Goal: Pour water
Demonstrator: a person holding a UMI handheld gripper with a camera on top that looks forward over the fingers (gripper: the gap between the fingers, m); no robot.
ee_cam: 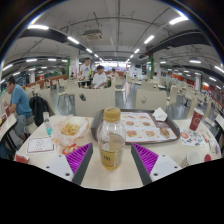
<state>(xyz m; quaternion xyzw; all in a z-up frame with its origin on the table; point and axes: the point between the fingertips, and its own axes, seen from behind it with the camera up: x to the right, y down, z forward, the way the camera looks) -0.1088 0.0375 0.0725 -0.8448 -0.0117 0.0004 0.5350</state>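
Gripper (pixel 112 163) seen from its own camera, two fingers reaching forward with purple pads (pixel 81 162) on their inner faces. Spread apart around a clear bottle (pixel 111 139), standing upright between them on a pale table (pixel 112 178). Hard to tell whether the pads actually press on the bottle's sides or merely sit close beside them. Bottle capped with a light lid, holding amber-tinted liquid in its lower part.

Just beyond the bottle, a dark tray (pixel 145 127) lying flat, carrying several small pale items too small to name. To the left of the left finger, a white sheet of paper (pixel 41 145) on the tabletop, and behind it a clear bag (pixel 69 131) with yellowish contents. Near that bag, further left, a small bottle with a blue cap (pixel 47 124). To the right of the right finger, a red can (pixel 196 121) standing upright, with crumpled white paper (pixel 160 114) near the tray's far corner.

Well beyond the table, a large hall with rows of ceiling lights, more tables and chairs. Seated far left, a person in a blue top (pixel 17 101). Further back, near the middle, another person in a white top (pixel 99 76).
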